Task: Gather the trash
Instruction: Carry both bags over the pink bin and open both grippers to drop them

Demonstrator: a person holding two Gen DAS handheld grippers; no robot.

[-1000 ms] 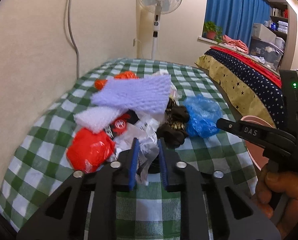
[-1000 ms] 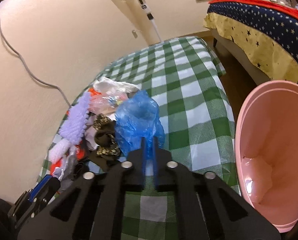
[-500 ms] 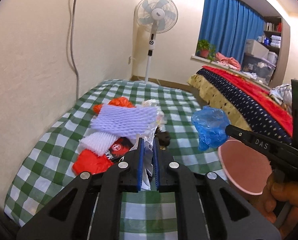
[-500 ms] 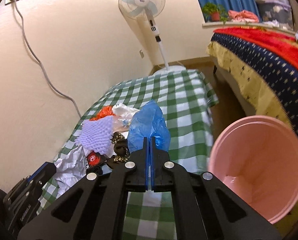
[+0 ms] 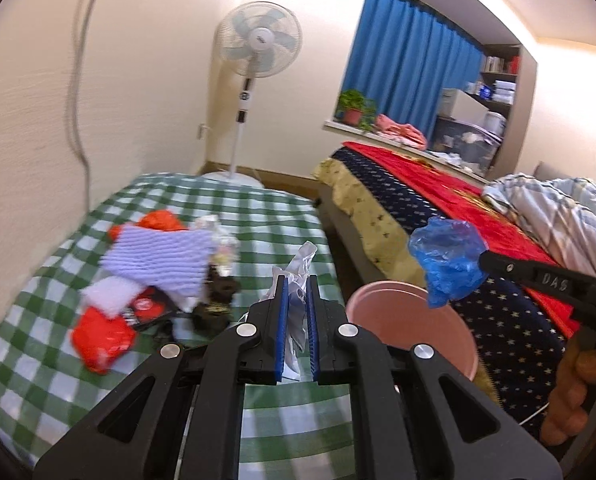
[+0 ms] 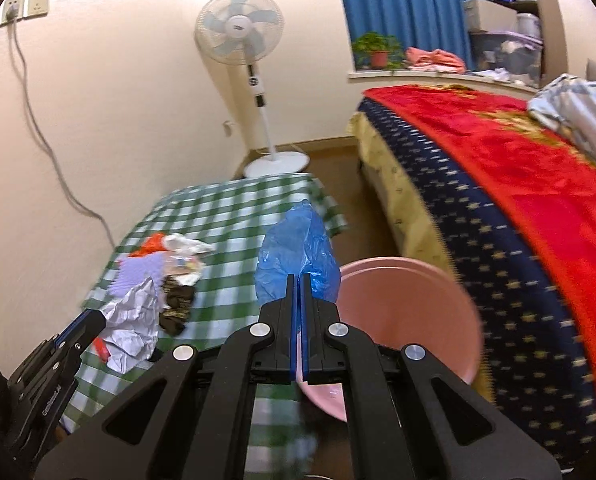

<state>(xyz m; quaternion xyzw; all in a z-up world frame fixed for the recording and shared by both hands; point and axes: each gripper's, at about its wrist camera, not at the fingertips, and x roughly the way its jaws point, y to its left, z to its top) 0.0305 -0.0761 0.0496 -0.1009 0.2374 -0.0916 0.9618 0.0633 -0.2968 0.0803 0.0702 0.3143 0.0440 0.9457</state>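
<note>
My left gripper point(image 5: 296, 284) is shut on a crumpled white paper point(image 5: 298, 276) and holds it above the table's right edge; the paper also shows in the right wrist view point(image 6: 131, 320). My right gripper point(image 6: 299, 280) is shut on a blue plastic bag point(image 6: 298, 248) and holds it in the air beside the pink bin point(image 6: 402, 312). From the left wrist view the bag point(image 5: 448, 262) hangs over the bin point(image 5: 410, 328). More trash lies on the green checked table point(image 5: 257, 216): purple foam net point(image 5: 161, 258), red wrapper point(image 5: 101, 338), dark wrapper point(image 5: 217, 304).
A bed with a red and starry blue cover point(image 5: 458, 216) stands to the right, close behind the bin. A standing fan point(image 5: 255, 52) is at the far wall. A cable point(image 6: 45, 140) hangs down the left wall from a socket.
Both grippers have risen from the table and swung right toward the bin. The left one lifted the white paper out of the pile; the right one carried the blue bag over the bin.
</note>
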